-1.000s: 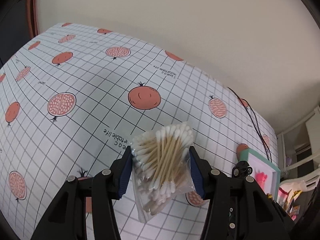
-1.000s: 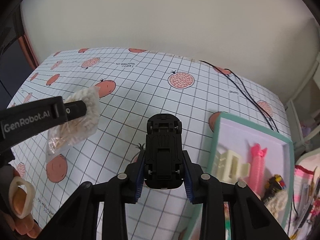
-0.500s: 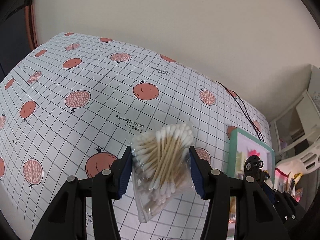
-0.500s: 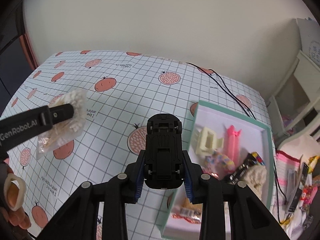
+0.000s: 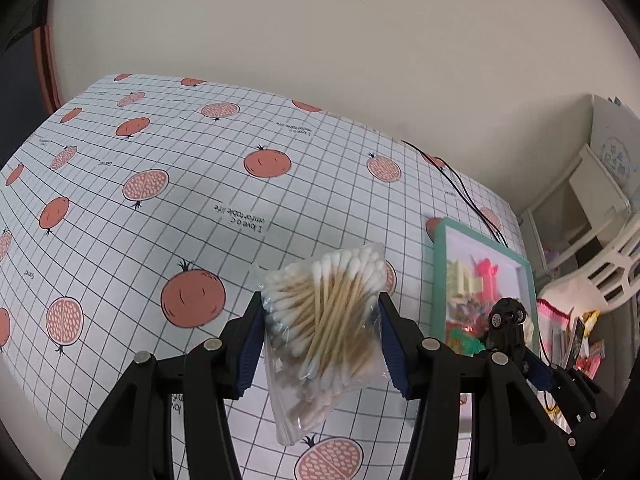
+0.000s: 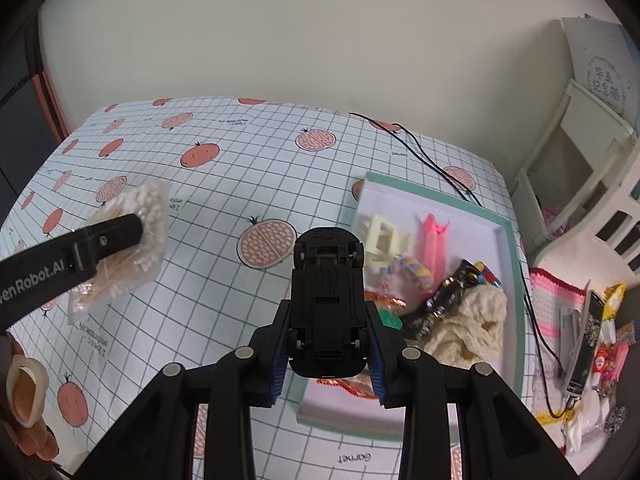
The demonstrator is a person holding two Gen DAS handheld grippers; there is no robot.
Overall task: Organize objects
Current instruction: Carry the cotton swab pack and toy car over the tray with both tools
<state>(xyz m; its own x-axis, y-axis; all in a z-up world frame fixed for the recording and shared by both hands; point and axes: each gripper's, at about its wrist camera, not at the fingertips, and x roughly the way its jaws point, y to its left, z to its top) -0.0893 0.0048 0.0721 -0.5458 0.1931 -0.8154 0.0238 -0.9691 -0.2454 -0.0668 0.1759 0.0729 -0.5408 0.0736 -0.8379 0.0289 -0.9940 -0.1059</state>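
Cotton swabs in a clear plastic bag (image 5: 328, 312) sit clamped in my left tool (image 5: 320, 344); my right tool (image 6: 328, 340) grips a black toy car (image 6: 326, 300), centre frame, above the teal-rimmed tray (image 6: 506, 280) for dropping in.

Plain cream wall (image 6: 280, 32); pomegranate-print grid tablecloth (image 5: 200, 184); white shelf unit (image 6: 576, 160) right.

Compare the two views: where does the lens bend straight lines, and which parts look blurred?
Left wrist view: tablecloth grid bows outward, tray contents smeared, cotton swab bag sharp. Right wrist view: same bowing, toy car crisp, dark corner vignette.
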